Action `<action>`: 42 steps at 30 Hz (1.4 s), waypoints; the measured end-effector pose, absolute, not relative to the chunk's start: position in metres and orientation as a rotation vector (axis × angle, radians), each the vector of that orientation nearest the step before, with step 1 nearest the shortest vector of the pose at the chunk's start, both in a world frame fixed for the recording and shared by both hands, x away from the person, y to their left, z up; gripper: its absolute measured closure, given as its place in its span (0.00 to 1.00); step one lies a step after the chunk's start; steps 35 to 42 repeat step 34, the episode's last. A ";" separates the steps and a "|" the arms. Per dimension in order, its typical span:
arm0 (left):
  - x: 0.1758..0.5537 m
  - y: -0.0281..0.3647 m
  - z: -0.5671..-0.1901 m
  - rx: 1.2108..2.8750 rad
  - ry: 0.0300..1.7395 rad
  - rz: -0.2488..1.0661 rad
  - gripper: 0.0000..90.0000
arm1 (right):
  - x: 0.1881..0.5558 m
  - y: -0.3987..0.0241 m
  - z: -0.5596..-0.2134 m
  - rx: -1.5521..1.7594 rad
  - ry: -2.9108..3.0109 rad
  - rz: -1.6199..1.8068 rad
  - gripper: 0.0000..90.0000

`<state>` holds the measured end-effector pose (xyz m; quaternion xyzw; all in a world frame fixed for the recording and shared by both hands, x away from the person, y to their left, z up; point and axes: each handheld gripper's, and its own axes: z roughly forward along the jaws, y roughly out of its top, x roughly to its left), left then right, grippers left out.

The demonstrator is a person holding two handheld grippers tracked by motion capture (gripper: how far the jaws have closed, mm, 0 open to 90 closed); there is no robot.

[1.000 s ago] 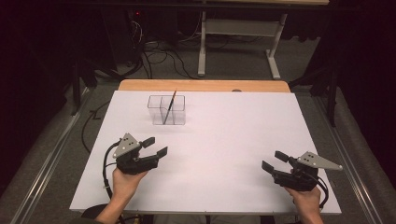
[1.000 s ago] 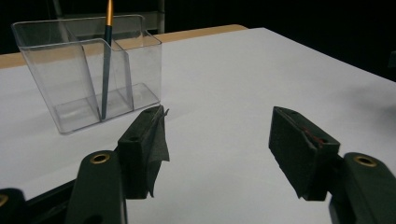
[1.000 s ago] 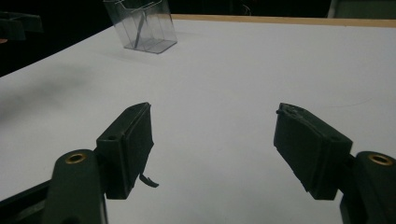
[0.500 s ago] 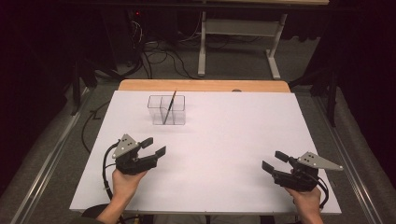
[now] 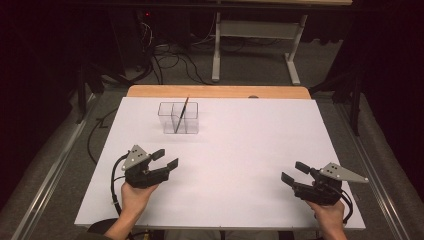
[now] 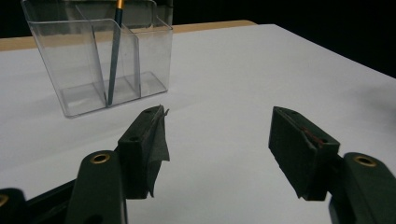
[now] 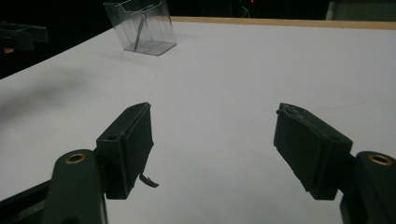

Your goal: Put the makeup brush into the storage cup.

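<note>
A clear plastic organiser (image 5: 178, 118) with several compartments stands on the white table (image 5: 240, 145) at the back left. One pencil (image 5: 181, 114) leans inside it, dark-shafted with an orange upper end (image 6: 115, 51). My left gripper (image 5: 166, 159) rests near the front left, held by a hand, jaws open and empty, aimed at the organiser (image 6: 98, 56). My right gripper (image 5: 295, 172) sits near the front right, jaws open and empty, with the organiser (image 7: 140, 27) far off. In the gripper views both pairs of jaws stand wide apart, left gripper (image 6: 217, 135) and right gripper (image 7: 212, 147).
A wooden strip (image 5: 217, 91) borders the table's far edge. Behind it stand a desk frame (image 5: 255, 45) and cables (image 5: 175, 55) on the floor. Metal rails (image 5: 45, 175) run along the table's left side.
</note>
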<state>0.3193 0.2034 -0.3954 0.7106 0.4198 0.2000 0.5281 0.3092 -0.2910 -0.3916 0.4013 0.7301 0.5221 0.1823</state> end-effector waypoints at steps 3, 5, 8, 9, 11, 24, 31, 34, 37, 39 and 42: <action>0.320 0.202 -0.397 1.706 1.004 0.468 0.41 | 0.309 -0.290 -0.392 1.131 2.064 1.470 0.33; 0.321 0.202 -0.398 1.706 1.006 0.455 0.41 | 0.309 -0.291 -0.392 1.129 2.062 1.471 0.32; 0.321 0.202 -0.399 1.706 1.007 0.448 0.41 | 0.310 -0.292 -0.392 1.138 2.059 1.471 0.32; 0.321 0.202 -0.399 1.705 1.008 0.447 0.41 | 0.310 -0.292 -0.392 1.138 2.057 1.471 0.32; 0.322 0.202 -0.399 1.703 1.012 0.441 0.41 | 0.310 -0.292 -0.391 1.132 2.060 1.472 0.32; 0.322 0.201 -0.400 1.713 1.013 0.444 0.41 | 0.310 -0.291 -0.391 1.127 2.065 1.470 0.32; 0.322 0.202 -0.400 1.706 1.016 0.443 0.41 | 0.310 -0.291 -0.391 1.128 2.067 1.465 0.32; 0.322 0.202 -0.400 1.705 1.016 0.442 0.41 | 0.310 -0.291 -0.391 1.131 2.066 1.467 0.33; 0.322 0.202 -0.400 1.705 1.016 0.442 0.41 | 0.310 -0.291 -0.391 1.131 2.066 1.467 0.33; 0.322 0.202 -0.400 1.705 1.016 0.442 0.41 | 0.310 -0.291 -0.391 1.131 2.066 1.467 0.33; 0.322 0.202 -0.400 1.705 1.016 0.442 0.41 | 0.310 -0.291 -0.391 1.131 2.066 1.467 0.33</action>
